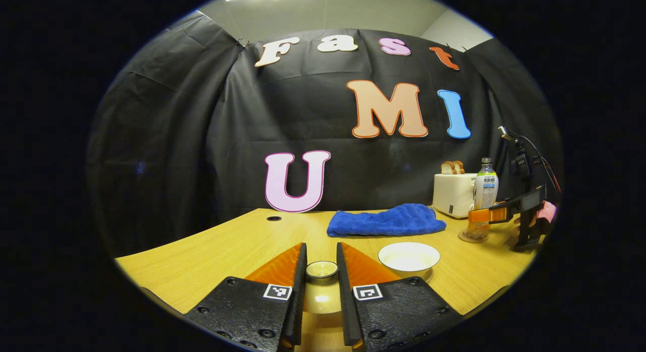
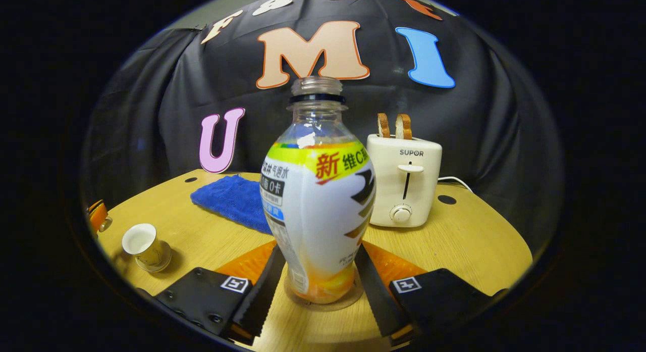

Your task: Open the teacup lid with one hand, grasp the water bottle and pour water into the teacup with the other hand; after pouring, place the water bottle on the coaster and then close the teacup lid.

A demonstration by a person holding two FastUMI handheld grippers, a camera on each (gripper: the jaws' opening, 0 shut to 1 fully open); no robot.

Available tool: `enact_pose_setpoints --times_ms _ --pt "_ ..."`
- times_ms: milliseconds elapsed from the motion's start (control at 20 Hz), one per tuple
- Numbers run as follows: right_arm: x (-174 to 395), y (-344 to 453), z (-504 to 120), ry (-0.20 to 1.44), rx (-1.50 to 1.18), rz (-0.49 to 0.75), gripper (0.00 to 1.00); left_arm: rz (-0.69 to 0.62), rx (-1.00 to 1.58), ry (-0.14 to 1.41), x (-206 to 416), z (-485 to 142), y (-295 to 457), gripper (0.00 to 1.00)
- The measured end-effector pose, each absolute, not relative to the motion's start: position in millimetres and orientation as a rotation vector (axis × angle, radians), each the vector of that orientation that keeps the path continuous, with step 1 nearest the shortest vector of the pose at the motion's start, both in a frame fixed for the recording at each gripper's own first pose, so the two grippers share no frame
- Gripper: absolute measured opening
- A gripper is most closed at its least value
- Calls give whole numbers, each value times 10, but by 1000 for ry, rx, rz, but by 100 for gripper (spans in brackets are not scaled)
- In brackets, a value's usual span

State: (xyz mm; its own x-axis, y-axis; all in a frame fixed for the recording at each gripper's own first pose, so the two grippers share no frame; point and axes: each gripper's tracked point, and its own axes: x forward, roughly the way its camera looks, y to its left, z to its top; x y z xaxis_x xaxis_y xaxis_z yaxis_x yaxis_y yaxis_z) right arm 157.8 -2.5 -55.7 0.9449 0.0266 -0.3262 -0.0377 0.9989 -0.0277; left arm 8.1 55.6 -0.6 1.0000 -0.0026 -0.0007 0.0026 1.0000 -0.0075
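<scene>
Water bottle [image 2: 318, 205] and teacup [image 2: 144, 243] share a wooden counter [image 2: 469, 241], with a white toaster [image 2: 404, 185] standing near its back edge as the fixed mark. A rumpled blue towel [image 2: 232, 200] lies to the left of the toaster. The bottle, uncapped and upright, stands just in front of the toaster and slightly to its left. The right tool [image 2: 319, 248] is closed to the bottle's width low on its body, both fingers against its sides. The left tool [image 1: 321, 245], well to the left of the toaster, is narrowed onto the knob of the teacup lid [image 1: 322, 269] and holds it above the counter. The teacup stands open, far left of the toaster and nearer the front edge than the towel. A round coaster [image 2: 348, 302] lies under the bottle's base.
</scene>
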Motion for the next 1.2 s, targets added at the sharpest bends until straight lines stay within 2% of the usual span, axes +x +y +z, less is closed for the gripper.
enact_pose_setpoints --times_ms 50,150,300,400,600,700,750,800,1050,1100,1200 --pt "1562 -25 -579 334 -40 34 92 -4 -7 1 81 -12 557 29" --pt "1524 -26 -636 352 -51 39 87 -6 -7 0 88 -10 550 29" --pt "1472 -30 -604 335 -35 41 90 -8 -6 0 82 -5 549 29" --pt "1401 -26 -584 326 -43 45 99 -10 -6 1 91 -13 541 29" --pt "1217 5 -477 275 -53 45 99 -20 -7 0 94 -6 518 29" --pt "1120 -6 -427 242 -36 37 94 -26 -8 -1 114 -12 505 29" --pt "1079 -33 -393 215 -30 29 99 -29 -7 1 117 -13 495 29" --pt "1038 -41 -340 188 -32 24 94 -31 -8 2 134 -10 476 29" --pt "796 6 -234 123 -83 5 94 -114 -11 2 254 -10 221 29" --pt "741 -4 -219 114 -86 -5 90 -127 -11 3 285 -6 169 29" --pt "630 -35 -156 83 -73 -22 99 -161 -11 5 339 -16 52 29"
